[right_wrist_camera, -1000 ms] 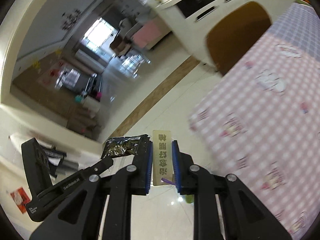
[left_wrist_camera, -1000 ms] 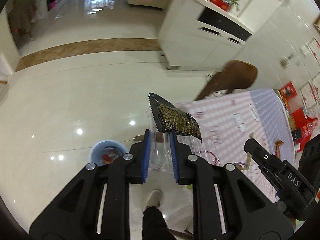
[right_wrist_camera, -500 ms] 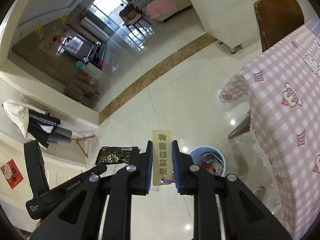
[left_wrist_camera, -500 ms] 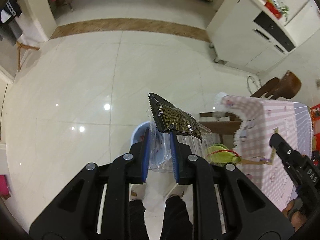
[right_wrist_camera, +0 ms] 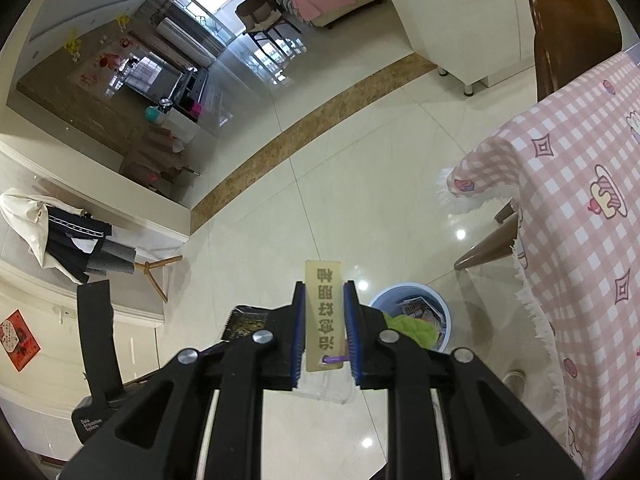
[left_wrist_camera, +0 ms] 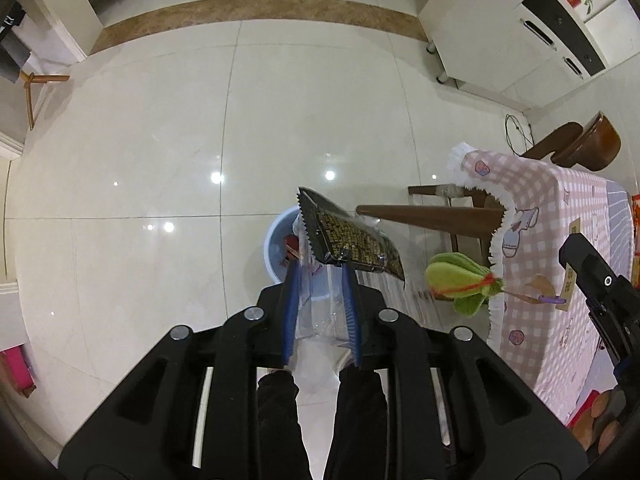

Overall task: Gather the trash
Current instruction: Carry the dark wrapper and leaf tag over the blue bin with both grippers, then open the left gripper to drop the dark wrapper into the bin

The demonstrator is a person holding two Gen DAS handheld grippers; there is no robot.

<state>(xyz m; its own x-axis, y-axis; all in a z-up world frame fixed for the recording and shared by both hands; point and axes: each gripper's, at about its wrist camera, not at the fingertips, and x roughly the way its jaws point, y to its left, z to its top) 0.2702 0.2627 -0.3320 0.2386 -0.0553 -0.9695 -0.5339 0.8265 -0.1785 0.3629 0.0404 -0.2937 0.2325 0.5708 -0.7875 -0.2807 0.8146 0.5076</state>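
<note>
My left gripper is shut on a clear plastic wrapper with a dark gold-printed snack packet on top, held above a blue trash bin on the floor. My right gripper is shut on a tan tag with Chinese characters; a green tassel hangs from it, also showing in the left wrist view. The blue trash bin with several wrappers inside lies just beyond and right of the right gripper. The left gripper's body shows at left.
A table with a pink checked cloth stands at right, wooden chairs tucked under it. A white cabinet stands at the back right. The pink cloth also fills the right side of the right wrist view. My legs are below.
Both grippers have swung from the table out over the floor and tilted down. The blue bin now lies right under the left gripper's load. Both grips are unchanged.
</note>
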